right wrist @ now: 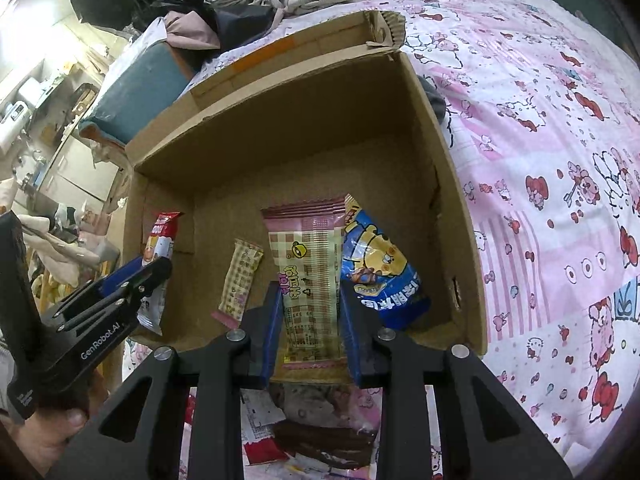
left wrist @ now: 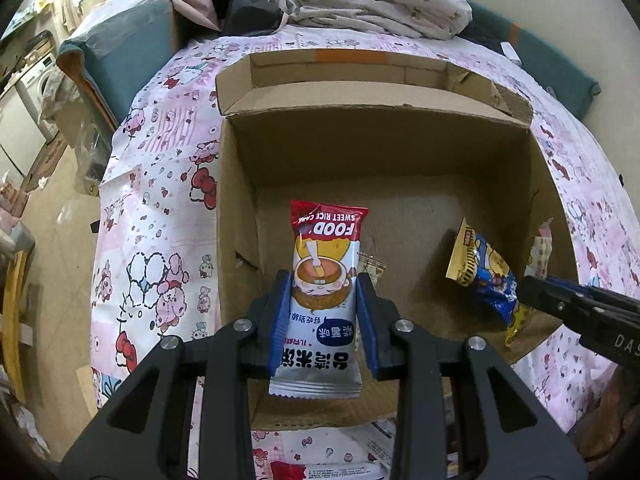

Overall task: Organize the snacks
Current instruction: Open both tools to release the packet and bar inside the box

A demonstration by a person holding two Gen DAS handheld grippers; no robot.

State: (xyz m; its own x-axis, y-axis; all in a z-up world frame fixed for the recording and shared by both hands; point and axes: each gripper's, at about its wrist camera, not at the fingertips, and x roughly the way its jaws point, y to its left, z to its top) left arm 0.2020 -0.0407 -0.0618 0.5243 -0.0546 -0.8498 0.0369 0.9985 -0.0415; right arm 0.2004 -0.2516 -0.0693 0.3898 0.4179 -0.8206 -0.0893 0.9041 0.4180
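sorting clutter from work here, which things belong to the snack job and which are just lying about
Job: cardboard box; rice cake packet in left tool; checked packet in right tool; blue bear packet; small checked packet.

Lying about: bedsheet; crumpled blanket.

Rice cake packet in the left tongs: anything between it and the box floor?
Nothing visible blocks it. The rice cake packet hangs over bare cardboard at the left of the box. The small checked packet lies just to its right; the blue bag is farther right.

Brown cardboard box (left wrist: 380,152), pink cartoon-print bedsheet (left wrist: 160,208), red-white rice cake packet (left wrist: 326,264)
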